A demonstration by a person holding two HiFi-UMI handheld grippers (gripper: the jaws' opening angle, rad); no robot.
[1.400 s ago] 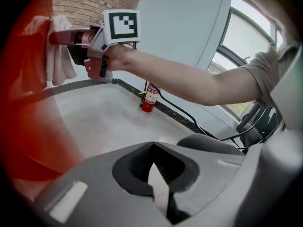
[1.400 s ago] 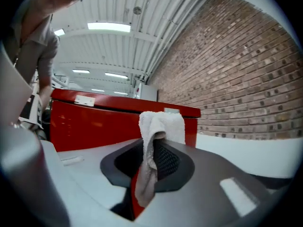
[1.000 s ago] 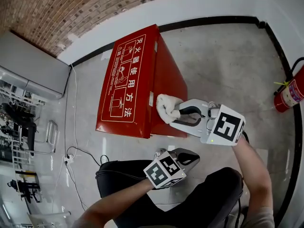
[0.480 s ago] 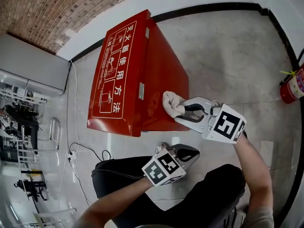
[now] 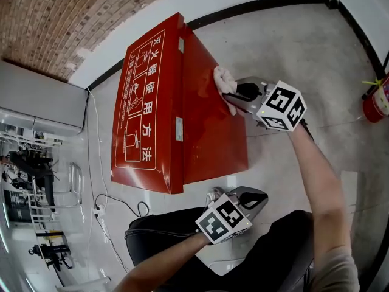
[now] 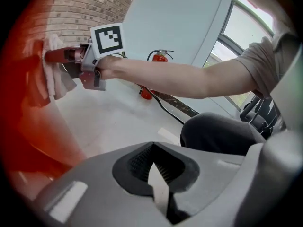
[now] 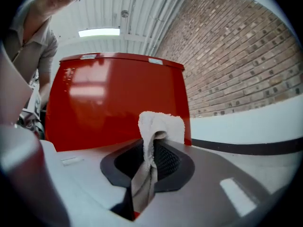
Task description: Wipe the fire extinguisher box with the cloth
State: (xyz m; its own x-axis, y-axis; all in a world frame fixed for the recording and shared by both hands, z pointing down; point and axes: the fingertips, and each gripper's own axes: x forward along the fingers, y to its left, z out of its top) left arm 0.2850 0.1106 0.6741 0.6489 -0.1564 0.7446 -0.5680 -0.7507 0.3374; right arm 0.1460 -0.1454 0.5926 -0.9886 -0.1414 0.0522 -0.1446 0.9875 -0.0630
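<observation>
The red fire extinguisher box (image 5: pixel 206 132) stands on the floor, with white characters on its top face. My right gripper (image 5: pixel 234 93) is shut on a white cloth (image 5: pixel 223 81) and holds it against the far upper part of the box's side wall. In the right gripper view the cloth (image 7: pixel 161 124) sticks out of the jaws (image 7: pixel 149 160) in front of the red wall (image 7: pixel 109 103). The left gripper view shows that cloth (image 6: pixel 52 79) touching the box (image 6: pixel 23 103). My left gripper (image 5: pixel 255 196) hangs over the person's lap, shut and holding nothing (image 6: pixel 158 183).
A red fire extinguisher (image 5: pixel 377 99) stands on the floor at the right by the black baseboard (image 5: pixel 273 5). A brick wall (image 5: pixel 73 17) runs behind the box. A grey cabinet (image 5: pixel 36 96) and a cable (image 5: pixel 97 181) lie to the left. The person's dark-trousered knees (image 5: pixel 273 254) are below.
My right gripper has slid the cloth along the box's side wall from the near end to the far end. The left gripper has sunk slightly.
</observation>
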